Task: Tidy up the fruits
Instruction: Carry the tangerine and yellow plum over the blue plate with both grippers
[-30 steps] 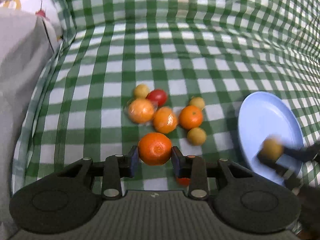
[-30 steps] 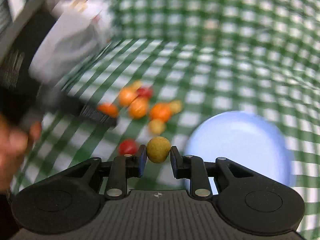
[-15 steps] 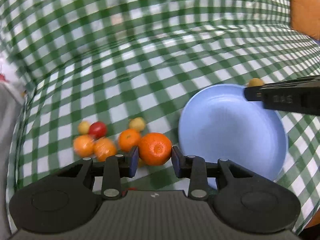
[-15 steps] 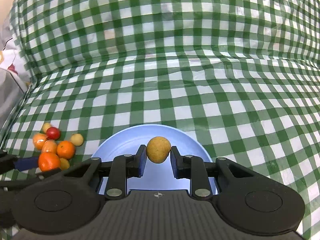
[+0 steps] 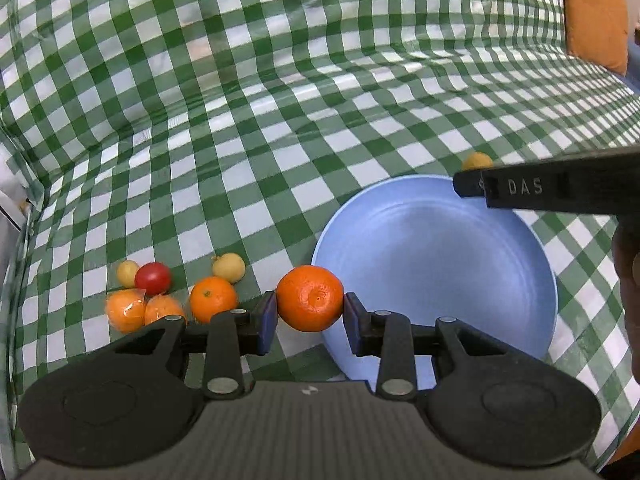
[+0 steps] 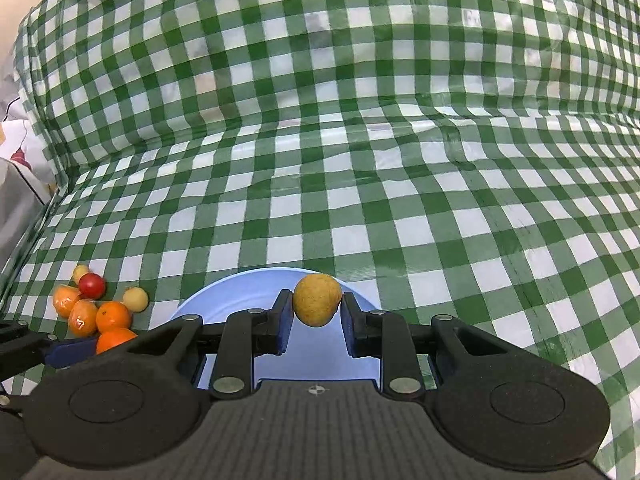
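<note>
My left gripper [image 5: 310,316] is shut on an orange mandarin [image 5: 310,298] and holds it at the left rim of the blue plate [image 5: 440,264]. My right gripper [image 6: 316,312] is shut on a small yellow fruit [image 6: 317,299] above the far part of the plate [image 6: 224,300]. In the left wrist view the right gripper's finger [image 5: 552,190] crosses over the plate's far right rim, with the yellow fruit [image 5: 476,160] peeking behind it. The plate is empty.
Loose fruit lies left of the plate on the green checked cloth [image 5: 280,120]: a mandarin [image 5: 213,299], two wrapped oranges [image 5: 126,310], a red tomato [image 5: 153,278] and two small yellow fruits [image 5: 229,267]. An orange cushion [image 5: 596,12] is at far right.
Both grippers swung right from the fruit pile to the plate with their fruit held. In the last half second they shifted only slightly.
</note>
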Demonstrator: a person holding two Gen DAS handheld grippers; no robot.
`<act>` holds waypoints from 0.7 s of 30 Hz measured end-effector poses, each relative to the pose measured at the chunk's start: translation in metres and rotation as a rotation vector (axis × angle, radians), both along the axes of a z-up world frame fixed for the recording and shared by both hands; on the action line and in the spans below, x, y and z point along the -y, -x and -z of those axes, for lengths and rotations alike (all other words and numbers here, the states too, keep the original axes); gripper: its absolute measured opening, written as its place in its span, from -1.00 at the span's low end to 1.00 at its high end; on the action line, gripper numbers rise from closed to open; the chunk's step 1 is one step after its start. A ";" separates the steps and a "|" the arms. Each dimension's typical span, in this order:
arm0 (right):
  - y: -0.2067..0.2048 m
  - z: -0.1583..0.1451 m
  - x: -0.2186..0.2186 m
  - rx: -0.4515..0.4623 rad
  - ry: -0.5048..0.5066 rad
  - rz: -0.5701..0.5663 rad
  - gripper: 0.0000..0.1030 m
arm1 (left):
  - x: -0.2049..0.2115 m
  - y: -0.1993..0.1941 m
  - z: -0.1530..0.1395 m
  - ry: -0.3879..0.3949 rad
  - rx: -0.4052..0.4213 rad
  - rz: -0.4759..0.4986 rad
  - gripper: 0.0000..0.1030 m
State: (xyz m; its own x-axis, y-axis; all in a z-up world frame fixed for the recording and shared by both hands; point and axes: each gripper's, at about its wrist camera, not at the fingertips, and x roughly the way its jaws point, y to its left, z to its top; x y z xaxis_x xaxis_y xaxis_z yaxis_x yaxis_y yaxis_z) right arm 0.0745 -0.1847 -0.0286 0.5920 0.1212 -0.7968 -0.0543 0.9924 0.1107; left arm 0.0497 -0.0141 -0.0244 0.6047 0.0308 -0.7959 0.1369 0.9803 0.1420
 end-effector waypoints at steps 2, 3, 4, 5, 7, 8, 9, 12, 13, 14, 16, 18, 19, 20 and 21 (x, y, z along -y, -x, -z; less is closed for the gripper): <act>-0.003 0.002 -0.002 0.000 -0.003 0.003 -0.48 | 0.004 -0.001 -0.001 0.008 0.005 0.000 -0.24; -0.002 0.001 0.000 0.003 -0.005 0.004 -0.48 | 0.006 -0.001 -0.001 0.012 0.008 0.004 -0.24; -0.002 0.001 0.001 0.004 -0.006 0.005 -0.48 | 0.008 -0.001 -0.001 0.016 0.009 0.009 -0.24; -0.001 0.001 0.002 0.003 -0.008 0.006 -0.48 | 0.011 0.000 -0.001 0.019 0.012 0.017 -0.24; 0.000 0.001 0.003 0.001 -0.011 0.006 -0.48 | 0.018 0.002 -0.001 0.018 0.018 0.037 -0.24; 0.000 0.002 0.003 -0.001 -0.012 0.004 -0.48 | 0.021 0.003 -0.001 0.015 0.020 0.047 -0.24; 0.001 0.002 0.003 -0.004 -0.013 0.002 -0.48 | 0.023 0.004 0.000 0.012 0.021 0.054 -0.24; 0.002 0.000 0.003 0.000 -0.012 -0.003 -0.48 | 0.028 0.006 0.002 0.004 0.022 0.067 -0.24; 0.002 0.000 0.002 -0.001 -0.011 -0.003 -0.48 | 0.029 0.007 0.002 0.005 0.022 0.069 -0.24; 0.002 0.000 0.002 -0.004 -0.008 -0.003 -0.48 | 0.030 0.007 0.002 0.005 0.023 0.070 -0.24; 0.002 -0.001 0.001 -0.001 -0.006 0.000 -0.48 | 0.031 0.007 0.002 0.005 0.026 0.074 -0.24; 0.002 -0.001 0.002 -0.003 -0.004 0.003 -0.48 | 0.033 0.007 0.002 0.006 0.024 0.078 -0.24; 0.003 -0.001 0.002 -0.003 -0.002 0.004 -0.48 | 0.033 0.007 0.002 0.008 0.023 0.081 -0.24; 0.003 -0.002 0.002 -0.002 -0.001 0.005 -0.48 | 0.034 0.008 0.002 0.009 0.024 0.084 -0.24; 0.003 -0.002 0.002 -0.001 0.001 0.006 -0.48 | 0.034 0.008 0.001 0.010 0.026 0.087 -0.24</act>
State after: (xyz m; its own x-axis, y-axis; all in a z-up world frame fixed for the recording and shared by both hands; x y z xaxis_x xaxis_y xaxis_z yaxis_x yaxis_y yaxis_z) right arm 0.0714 -0.1862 -0.0263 0.5922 0.1173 -0.7972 -0.0484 0.9927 0.1102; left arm 0.0413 -0.0484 -0.0255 0.6251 -0.0299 -0.7800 0.2176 0.9663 0.1373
